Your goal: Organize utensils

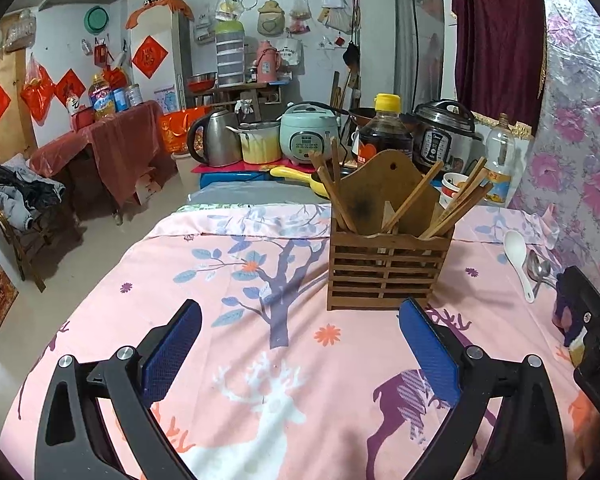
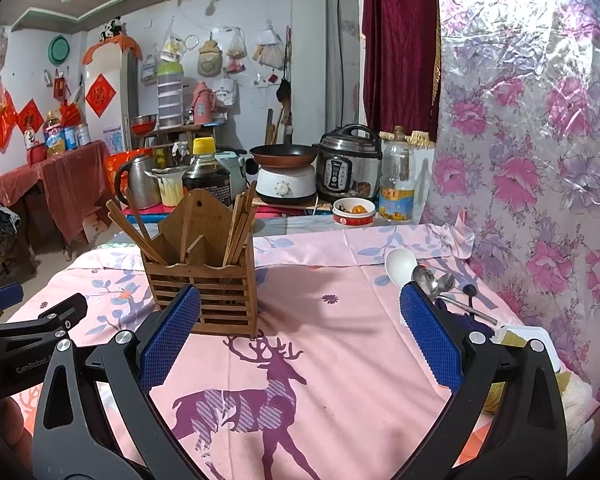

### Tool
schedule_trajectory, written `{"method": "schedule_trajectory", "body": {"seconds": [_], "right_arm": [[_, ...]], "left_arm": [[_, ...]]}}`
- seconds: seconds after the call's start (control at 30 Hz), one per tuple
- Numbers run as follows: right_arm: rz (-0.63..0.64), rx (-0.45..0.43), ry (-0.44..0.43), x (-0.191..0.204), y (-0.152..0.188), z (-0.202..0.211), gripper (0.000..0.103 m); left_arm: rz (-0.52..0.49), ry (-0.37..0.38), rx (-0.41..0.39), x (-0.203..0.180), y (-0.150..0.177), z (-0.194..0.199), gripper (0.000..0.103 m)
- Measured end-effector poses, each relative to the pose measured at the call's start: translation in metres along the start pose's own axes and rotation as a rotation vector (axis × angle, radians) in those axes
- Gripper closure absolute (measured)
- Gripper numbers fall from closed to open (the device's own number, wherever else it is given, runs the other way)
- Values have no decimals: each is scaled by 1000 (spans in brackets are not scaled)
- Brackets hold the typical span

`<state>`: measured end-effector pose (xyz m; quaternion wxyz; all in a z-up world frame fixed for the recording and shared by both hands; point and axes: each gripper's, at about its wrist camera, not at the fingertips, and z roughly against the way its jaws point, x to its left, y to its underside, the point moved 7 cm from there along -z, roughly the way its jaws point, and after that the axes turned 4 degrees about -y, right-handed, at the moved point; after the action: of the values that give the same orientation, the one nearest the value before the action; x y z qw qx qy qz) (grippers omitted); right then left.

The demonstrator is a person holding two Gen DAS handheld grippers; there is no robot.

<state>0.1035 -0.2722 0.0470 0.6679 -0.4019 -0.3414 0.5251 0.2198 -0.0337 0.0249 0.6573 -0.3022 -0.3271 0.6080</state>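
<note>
— Fingers [image 1: 172,356] on the left gripper [image 1: 300,356]: how do they stand?

— Spread wide, blue pads facing each other, nothing between them. They hang over the pink deer-print cloth [image 1: 260,360] on the bench, with the wooden utensil holder [image 1: 386,268] just ahead and a little to the right.

— And the right gripper [image 2: 300,336]?

— Same: its fingers [image 2: 432,340] are parted and empty, above the purple deer on the cloth. The holder stands beyond its left finger, upright, with chopsticks [image 2: 136,232] leaning out of its compartments on both sides.

— Where are the loose utensils?

— On the cloth near the floral wall covering [image 2: 540,160], to the right of the holder and well apart from it. A white ceramic spoon [image 2: 400,266] lies there, with two metal spoons [image 2: 428,280] just beside it, their handles partly hidden behind the right finger.

— Anything further out?

— A soy sauce bottle [image 2: 206,172], a pressure cooker [image 2: 348,164] and a kettle [image 2: 138,182] stand behind the bench.
</note>
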Motion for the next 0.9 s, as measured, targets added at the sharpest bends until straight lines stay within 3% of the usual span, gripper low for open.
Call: {"method": "schedule_trajectory", "body": {"seconds": [0.3, 0.9], "right_arm": [[-1, -4, 1, 0, -1, 0, 7], [1, -6, 3, -1, -2, 2, 7]], "left_arm": [[-17, -29, -34, -2, -1, 4, 6], [-12, -35, -13, -1, 3, -1, 6]]}}
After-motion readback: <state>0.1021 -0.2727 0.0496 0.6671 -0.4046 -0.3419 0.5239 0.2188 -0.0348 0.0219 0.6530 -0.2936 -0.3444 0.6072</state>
